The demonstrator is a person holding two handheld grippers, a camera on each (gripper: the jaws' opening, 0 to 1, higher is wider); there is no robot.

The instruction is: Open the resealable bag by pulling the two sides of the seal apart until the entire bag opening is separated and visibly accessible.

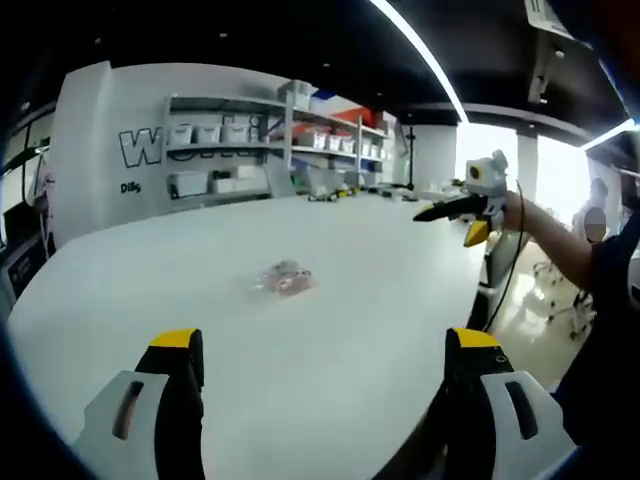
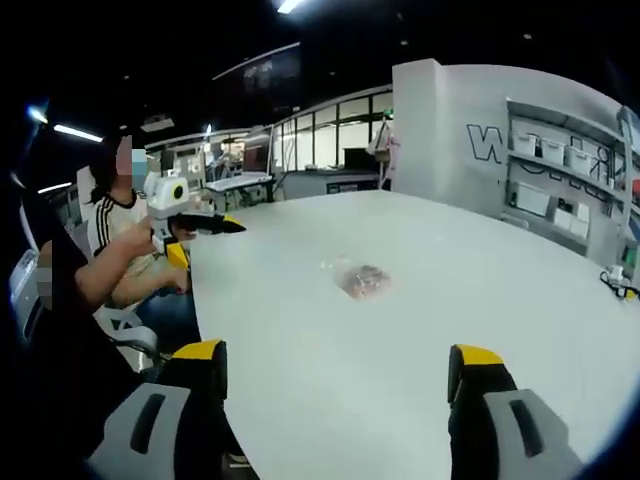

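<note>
A small clear resealable bag (image 1: 287, 280) with pinkish-brown contents lies flat near the middle of the white table (image 1: 150, 260). My left gripper (image 1: 325, 345) is open, its yellow-tipped jaws wide apart with nothing between them, well short of the bag. My right gripper (image 1: 432, 213) hovers over the table's right edge, held in a hand. In the right gripper view the bag (image 2: 362, 280) lies ahead on the table (image 2: 480, 270). My right gripper (image 2: 337, 358) is open and empty there. The left gripper (image 2: 222, 225) floats at the table's left edge.
Shelves with white bins (image 1: 270, 140) line the wall behind the table. A seated person in a striped top (image 2: 118, 225) and a chair (image 2: 128, 340) are beside the table's left edge in the right gripper view. The rounded table edge (image 1: 470, 300) drops to the floor.
</note>
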